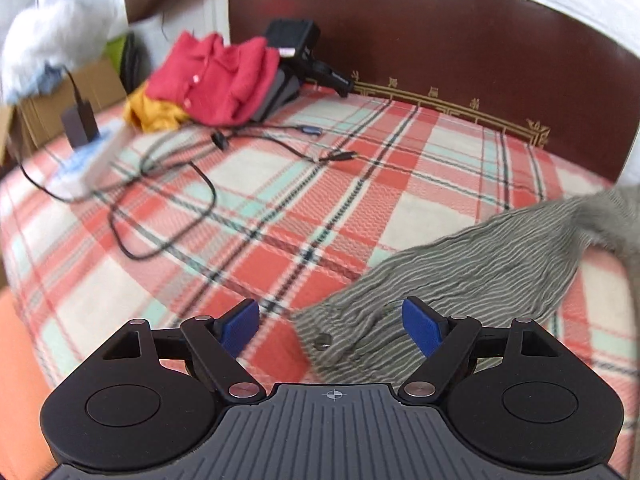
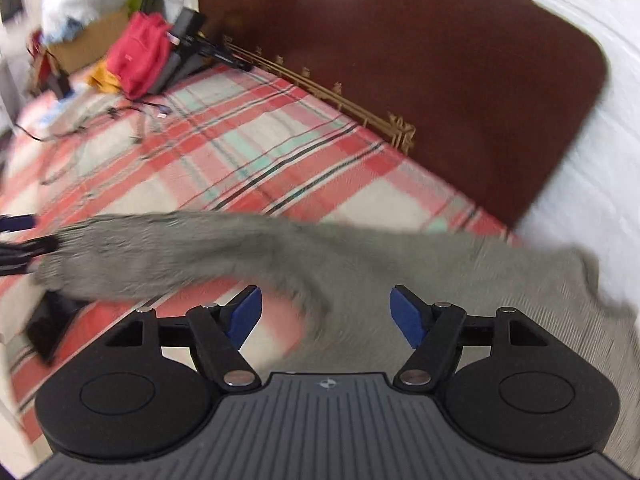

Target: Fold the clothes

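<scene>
Plaid bedspread w/ cables; cardboard box at far corner, contents blurred. Grey ribbed garment lies across bed, cuff betw. left gripper pads, untouched. Right gripper wide too, empty.

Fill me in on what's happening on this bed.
A person is folding clothes with two handheld grippers. A grey striped garment lies stretched across the plaid blanket. The left gripper is open, its fingers either side of the garment's buttoned end; the right gripper is open above its other part.
</scene>
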Action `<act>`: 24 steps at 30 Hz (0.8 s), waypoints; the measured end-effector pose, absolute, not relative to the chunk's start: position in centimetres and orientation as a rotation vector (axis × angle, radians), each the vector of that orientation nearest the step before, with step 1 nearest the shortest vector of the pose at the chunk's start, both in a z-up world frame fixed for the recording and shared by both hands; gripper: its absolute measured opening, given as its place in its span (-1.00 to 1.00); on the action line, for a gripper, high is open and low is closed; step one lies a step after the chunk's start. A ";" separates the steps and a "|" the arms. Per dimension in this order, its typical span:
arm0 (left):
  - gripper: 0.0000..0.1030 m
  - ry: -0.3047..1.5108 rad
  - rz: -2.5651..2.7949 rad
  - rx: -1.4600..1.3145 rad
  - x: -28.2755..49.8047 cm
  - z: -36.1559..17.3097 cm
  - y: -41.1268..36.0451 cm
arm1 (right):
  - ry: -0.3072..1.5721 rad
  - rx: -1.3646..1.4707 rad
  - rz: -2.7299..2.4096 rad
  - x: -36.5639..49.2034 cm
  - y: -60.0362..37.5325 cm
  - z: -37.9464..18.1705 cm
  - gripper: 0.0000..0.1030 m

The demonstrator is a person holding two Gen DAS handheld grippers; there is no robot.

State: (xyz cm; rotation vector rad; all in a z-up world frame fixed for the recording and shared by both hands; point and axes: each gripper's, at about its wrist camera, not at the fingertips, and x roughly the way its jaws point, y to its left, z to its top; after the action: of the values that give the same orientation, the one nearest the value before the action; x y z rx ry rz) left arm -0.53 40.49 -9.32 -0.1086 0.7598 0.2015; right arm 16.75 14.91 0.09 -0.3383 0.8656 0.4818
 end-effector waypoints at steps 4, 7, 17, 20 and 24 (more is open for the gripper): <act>0.70 0.773 0.167 -0.120 -0.3 -10.3 40.5 | 0.916 -0.343 0.382 21.3 17.1 -1.3 0.45; 0.69 0.771 0.154 -0.121 -0.1 -11.1 40.4 | 1.005 -0.312 0.298 24.5 17.8 -2.7 0.45; -0.22 0.728 0.105 -0.151 0.6 -11.2 40.3 | 1.089 -0.268 0.262 28.9 18.4 -5.1 0.45; -0.68 0.718 0.072 -0.156 0.7 -10.6 39.9 | 1.086 -0.278 0.323 28.9 18.8 -5.2 0.45; -0.69 0.657 0.084 -0.153 0.3 -8.7 39.5 | 1.102 -0.210 0.424 28.6 18.6 -4.6 0.45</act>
State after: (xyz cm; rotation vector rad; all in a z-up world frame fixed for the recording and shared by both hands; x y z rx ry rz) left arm 0.27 39.48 -8.74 -0.1531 0.6571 0.0835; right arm 28.61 18.65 -4.56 -0.2103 1.1020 0.4238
